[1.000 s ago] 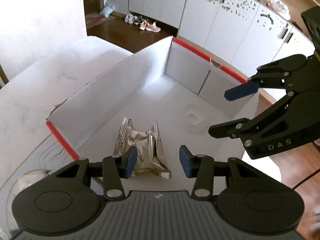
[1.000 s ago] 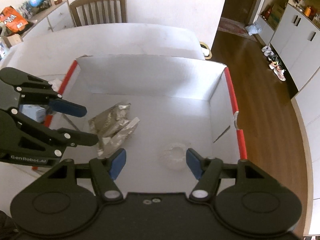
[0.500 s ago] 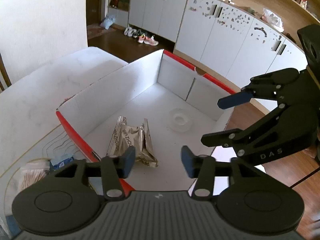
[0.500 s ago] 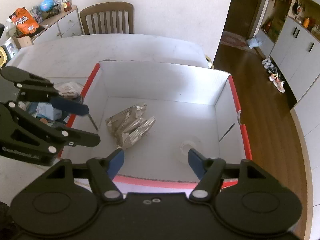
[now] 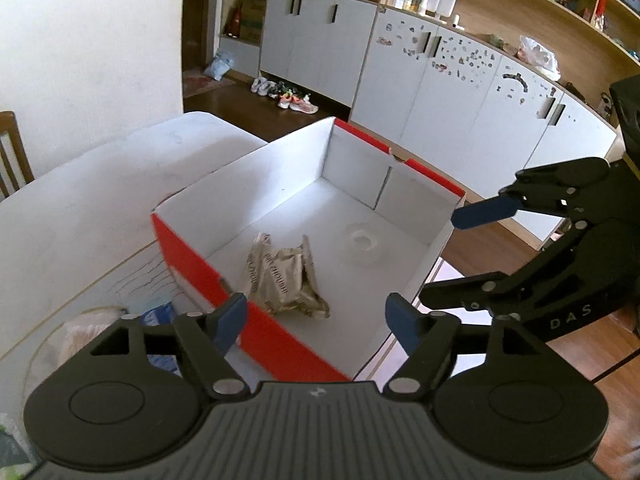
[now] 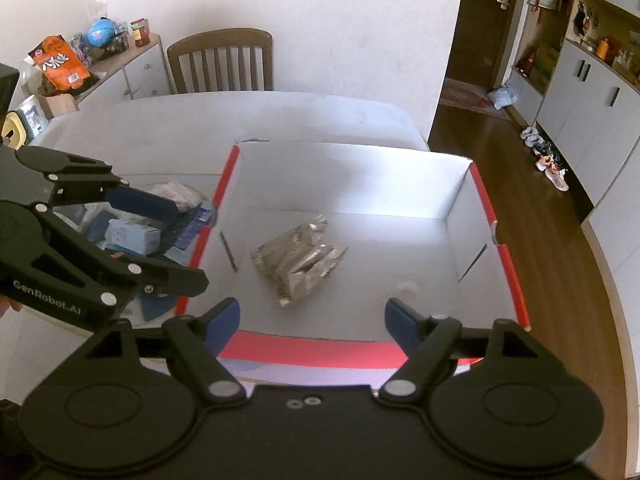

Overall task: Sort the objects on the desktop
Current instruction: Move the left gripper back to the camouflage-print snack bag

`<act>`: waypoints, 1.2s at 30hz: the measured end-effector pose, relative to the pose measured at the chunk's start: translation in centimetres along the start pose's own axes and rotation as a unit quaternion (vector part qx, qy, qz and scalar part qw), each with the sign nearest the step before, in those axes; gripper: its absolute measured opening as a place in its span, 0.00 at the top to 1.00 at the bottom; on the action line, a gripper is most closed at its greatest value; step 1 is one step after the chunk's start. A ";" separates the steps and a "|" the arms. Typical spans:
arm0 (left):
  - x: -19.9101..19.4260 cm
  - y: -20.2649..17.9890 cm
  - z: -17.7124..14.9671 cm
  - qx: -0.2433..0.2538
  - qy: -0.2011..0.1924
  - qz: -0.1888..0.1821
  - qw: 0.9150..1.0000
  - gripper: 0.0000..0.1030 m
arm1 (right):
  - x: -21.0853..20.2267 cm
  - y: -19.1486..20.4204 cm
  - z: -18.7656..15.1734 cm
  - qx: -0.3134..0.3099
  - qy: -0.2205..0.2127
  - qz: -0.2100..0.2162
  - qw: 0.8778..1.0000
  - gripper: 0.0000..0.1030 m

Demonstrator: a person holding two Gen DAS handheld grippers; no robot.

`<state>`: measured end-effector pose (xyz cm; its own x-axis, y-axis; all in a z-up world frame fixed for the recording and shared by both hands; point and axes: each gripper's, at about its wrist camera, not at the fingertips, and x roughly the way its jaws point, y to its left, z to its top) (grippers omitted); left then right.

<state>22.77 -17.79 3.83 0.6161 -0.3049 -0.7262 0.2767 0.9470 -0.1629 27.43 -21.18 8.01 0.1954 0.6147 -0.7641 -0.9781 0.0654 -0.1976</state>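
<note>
A white cardboard box with red outer sides (image 5: 280,342) (image 6: 502,256) stands on the white table. Inside lie silver foil packets (image 5: 286,284) (image 6: 300,262) and a clear tape roll (image 5: 362,242) (image 6: 406,290). My left gripper (image 5: 316,322) is open and empty above the box's near corner; it also shows in the right wrist view (image 6: 166,240). My right gripper (image 6: 312,320) is open and empty above the box's near wall; it also shows in the left wrist view (image 5: 460,256).
A pile of loose items lies on the table left of the box: a small light-blue box (image 6: 134,236), blue packets (image 5: 160,314) and a clear bag (image 5: 86,338). A wooden chair (image 6: 222,64) stands behind the table. Wooden floor lies to the right.
Both grippers have pulled back and up out of the box, staying open. The box's red outer walls and the pile beside it have come into view.
</note>
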 end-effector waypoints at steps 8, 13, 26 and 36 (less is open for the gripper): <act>-3.1 2.4 -2.7 -0.018 -0.029 0.018 0.999 0.00 | -0.3 4.1 -0.5 -0.007 -0.023 0.006 1.000 0.21; -5.1 4.7 -5.0 -0.030 -0.035 0.035 0.998 0.00 | -0.3 7.0 -0.4 -0.012 -0.030 0.019 0.999 0.21; -9.9 9.3 -10.5 -0.050 -0.045 0.083 0.994 0.00 | 1.4 13.6 -0.7 -0.014 -0.028 0.022 0.999 0.21; -10.3 11.6 -13.7 -0.046 -0.036 0.116 0.991 0.00 | 2.6 16.3 -0.5 -0.002 -0.038 0.015 0.999 0.21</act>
<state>9.53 -2.32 0.31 0.7067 -0.0805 -0.7029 0.0540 0.9967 -0.0598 12.08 -18.96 2.49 0.1600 0.6749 -0.7203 -0.9830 0.0427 -0.1784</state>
